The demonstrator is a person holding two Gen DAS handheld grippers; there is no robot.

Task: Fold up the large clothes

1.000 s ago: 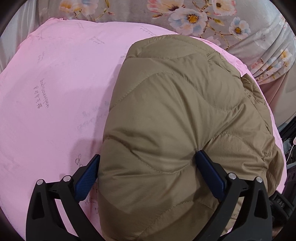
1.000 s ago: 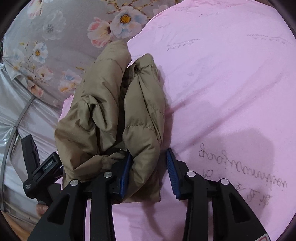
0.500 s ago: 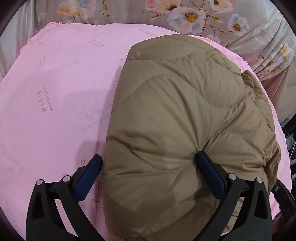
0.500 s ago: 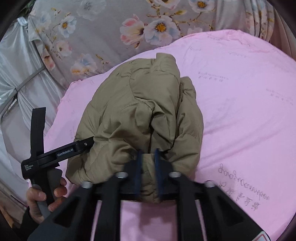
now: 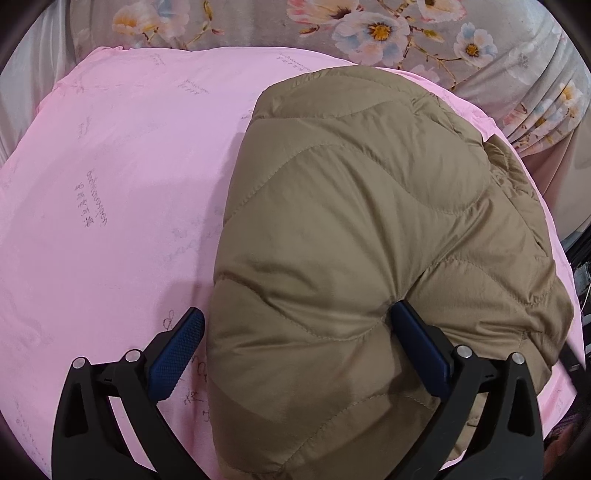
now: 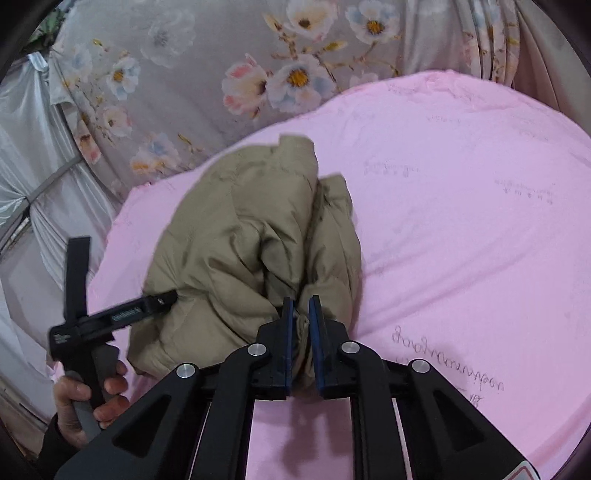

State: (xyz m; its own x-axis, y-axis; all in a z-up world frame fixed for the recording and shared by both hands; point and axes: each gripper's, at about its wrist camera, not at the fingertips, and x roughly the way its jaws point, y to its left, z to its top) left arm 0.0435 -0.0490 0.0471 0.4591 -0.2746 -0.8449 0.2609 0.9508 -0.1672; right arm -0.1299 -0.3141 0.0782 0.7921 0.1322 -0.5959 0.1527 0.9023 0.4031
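Observation:
A khaki quilted jacket point(image 5: 351, 203) lies bunched on the pink sheet point(image 5: 110, 166). My left gripper point(image 5: 295, 310) is wide open astride the jacket's near end. Its right pad point(image 5: 417, 343) digs into the padding, and its left pad point(image 5: 177, 354) stands just off the jacket's edge. In the right wrist view the jacket point(image 6: 240, 229) is a crumpled heap. My right gripper point(image 6: 301, 306) pinches a thin fold of its near edge between narrowly parted jaws, which are opening. A hand point(image 6: 85, 398) holds the left gripper's handle at lower left.
A grey floral curtain point(image 6: 203, 74) hangs behind the bed; it also shows in the left wrist view point(image 5: 406, 29). Pink sheet point(image 6: 461, 221) stretches bare to the right of the jacket. Pale drapes point(image 6: 22, 166) hang at far left, and dark clutter point(image 5: 580, 266) lies past the bed's right edge.
My right gripper closed from astride a thick fold onto a thin fold of the jacket, then rose and rolled. The left gripper stayed put.

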